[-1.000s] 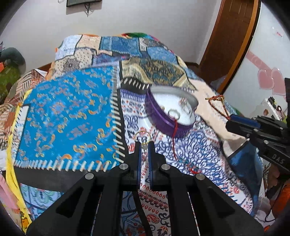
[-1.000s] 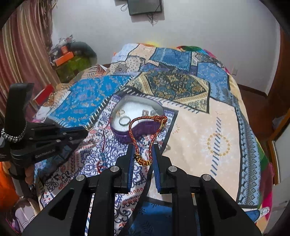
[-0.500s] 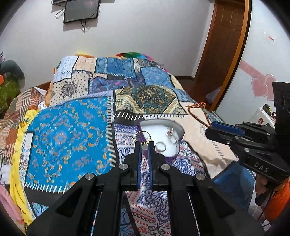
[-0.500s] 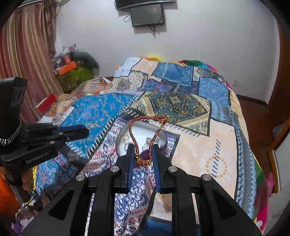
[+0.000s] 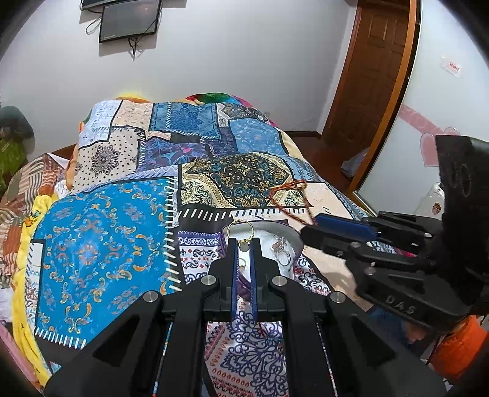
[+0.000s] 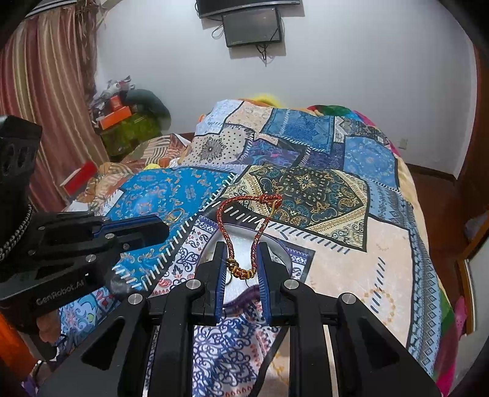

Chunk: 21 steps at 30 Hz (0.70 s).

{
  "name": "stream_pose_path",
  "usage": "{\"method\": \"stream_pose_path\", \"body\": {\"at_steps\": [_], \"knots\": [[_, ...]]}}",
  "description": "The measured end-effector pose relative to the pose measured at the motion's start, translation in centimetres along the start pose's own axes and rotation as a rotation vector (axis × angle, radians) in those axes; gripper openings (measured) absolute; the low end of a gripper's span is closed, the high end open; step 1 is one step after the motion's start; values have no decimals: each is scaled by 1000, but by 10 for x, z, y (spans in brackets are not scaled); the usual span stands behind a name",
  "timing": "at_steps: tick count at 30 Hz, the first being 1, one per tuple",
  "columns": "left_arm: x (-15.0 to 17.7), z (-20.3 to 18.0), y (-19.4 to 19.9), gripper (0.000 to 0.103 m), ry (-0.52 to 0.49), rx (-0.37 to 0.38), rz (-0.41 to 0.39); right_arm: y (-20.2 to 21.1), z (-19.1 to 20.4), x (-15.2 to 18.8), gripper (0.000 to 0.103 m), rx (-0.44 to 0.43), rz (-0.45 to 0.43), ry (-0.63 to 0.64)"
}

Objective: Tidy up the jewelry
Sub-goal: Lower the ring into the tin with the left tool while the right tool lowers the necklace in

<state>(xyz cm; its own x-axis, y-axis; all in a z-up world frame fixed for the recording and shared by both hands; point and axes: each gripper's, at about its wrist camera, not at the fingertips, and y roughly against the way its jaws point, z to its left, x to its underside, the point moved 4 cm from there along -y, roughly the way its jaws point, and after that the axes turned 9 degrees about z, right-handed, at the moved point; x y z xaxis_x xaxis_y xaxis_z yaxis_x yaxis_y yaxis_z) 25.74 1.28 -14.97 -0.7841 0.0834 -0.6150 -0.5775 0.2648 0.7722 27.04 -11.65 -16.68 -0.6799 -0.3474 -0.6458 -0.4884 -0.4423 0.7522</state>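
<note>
My left gripper (image 5: 243, 241) is shut on a small gold ring-shaped earring (image 5: 240, 227), which sticks up above its tips. In the right wrist view the same earring (image 6: 174, 214) shows at the tip of the left gripper (image 6: 163, 226). My right gripper (image 6: 241, 249) is shut on a red and gold braided bracelet (image 6: 244, 204), whose loop stands up from the jaws; in the left wrist view this bracelet (image 5: 290, 198) hangs ahead of the right gripper (image 5: 308, 224). Below both sits a round purple tin (image 5: 293, 236) with a white lining, holding several rings and small pieces.
The tin rests on a bed with a blue patchwork cover (image 5: 101, 244). A dark screen (image 6: 252, 26) hangs on the far wall. A wooden door (image 5: 369, 76) stands at the right, and striped curtains (image 6: 39, 85) with cluttered boxes at the left.
Both grippers have risen and tilted upward, so the tin now sits lower and partly behind the fingers. Each still holds its piece, and the wall screen has come into view.
</note>
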Motion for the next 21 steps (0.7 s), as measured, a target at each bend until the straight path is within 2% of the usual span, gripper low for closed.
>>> {"method": "stream_pose_path", "body": {"at_steps": [21], "knots": [[-3, 1, -53, 5, -5, 45, 112, -40, -8, 6, 17, -31, 138, 24]]}}
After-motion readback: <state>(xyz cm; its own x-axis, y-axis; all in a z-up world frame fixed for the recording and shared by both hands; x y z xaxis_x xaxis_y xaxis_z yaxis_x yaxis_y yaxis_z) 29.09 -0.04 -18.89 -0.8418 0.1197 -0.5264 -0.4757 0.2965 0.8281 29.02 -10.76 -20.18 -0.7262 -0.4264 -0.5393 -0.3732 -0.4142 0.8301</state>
